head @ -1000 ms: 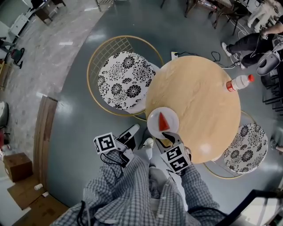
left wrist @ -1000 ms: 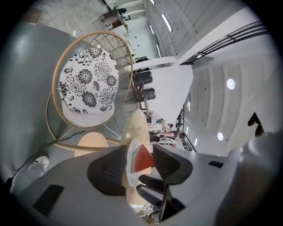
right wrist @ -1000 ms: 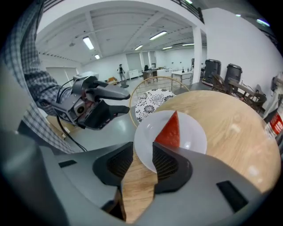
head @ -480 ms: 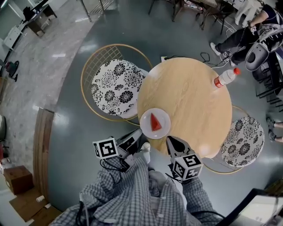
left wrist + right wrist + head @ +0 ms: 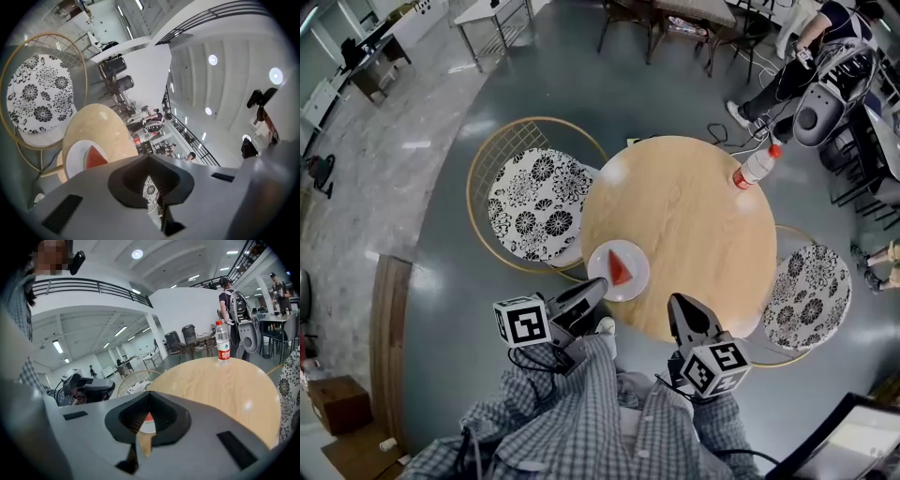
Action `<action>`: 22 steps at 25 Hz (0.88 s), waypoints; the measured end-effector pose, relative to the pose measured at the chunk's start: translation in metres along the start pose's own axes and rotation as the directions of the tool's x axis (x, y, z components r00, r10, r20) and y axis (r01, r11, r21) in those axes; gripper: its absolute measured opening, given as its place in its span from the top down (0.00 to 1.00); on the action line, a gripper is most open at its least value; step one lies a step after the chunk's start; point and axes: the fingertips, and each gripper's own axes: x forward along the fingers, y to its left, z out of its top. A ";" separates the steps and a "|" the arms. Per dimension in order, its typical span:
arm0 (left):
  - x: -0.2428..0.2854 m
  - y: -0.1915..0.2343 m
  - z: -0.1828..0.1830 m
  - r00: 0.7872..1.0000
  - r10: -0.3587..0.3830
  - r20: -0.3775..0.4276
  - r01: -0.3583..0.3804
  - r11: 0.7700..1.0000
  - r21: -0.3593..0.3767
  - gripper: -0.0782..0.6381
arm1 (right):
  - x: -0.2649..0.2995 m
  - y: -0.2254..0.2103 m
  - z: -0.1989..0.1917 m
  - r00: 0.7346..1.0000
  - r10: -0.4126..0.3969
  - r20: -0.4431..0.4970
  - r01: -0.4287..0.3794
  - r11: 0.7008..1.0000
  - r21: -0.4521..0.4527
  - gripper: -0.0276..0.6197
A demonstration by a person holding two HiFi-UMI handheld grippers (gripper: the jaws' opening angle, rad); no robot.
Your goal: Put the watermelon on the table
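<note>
A red watermelon slice [image 5: 621,269] lies on a white plate [image 5: 605,283] at the near edge of the round wooden table [image 5: 694,225]. My left gripper [image 5: 600,286] is just short of the plate's near rim, jaws shut and empty. My right gripper [image 5: 678,303] hovers at the table's near edge, to the right of the plate, also shut with nothing in it. In the left gripper view the watermelon slice [image 5: 96,157] and plate [image 5: 75,159] show beyond the closed left gripper [image 5: 149,156]. In the right gripper view the plate [image 5: 148,423] peeks past the closed right gripper [image 5: 150,394].
A water bottle [image 5: 754,166] stands at the table's far right edge. A wire chair with a floral cushion [image 5: 534,202] is left of the table, and another floral-cushioned chair [image 5: 811,295] is at the right. A person [image 5: 806,66] sits at the far right.
Both grippers have risen and drawn back from the plate toward my body. The right gripper, earlier at the plate's near rim, is now off to its right. The plate stays on the table.
</note>
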 end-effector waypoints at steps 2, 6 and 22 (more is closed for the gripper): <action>0.006 -0.010 0.006 1.000 -0.023 -0.018 0.023 0.999 0.030 0.88 | -0.003 -0.002 0.012 1.000 -0.009 0.029 0.009 1.000 -0.001 0.95; 0.012 -0.016 0.012 0.998 -0.037 -0.050 0.040 0.998 0.048 0.88 | -0.001 -0.001 0.028 0.998 0.000 0.064 0.000 1.000 -0.001 0.95; 0.029 -0.030 0.025 0.995 -0.059 -0.079 0.064 0.996 0.060 0.88 | 0.010 -0.002 0.070 0.987 0.019 0.159 -0.022 1.000 0.013 0.95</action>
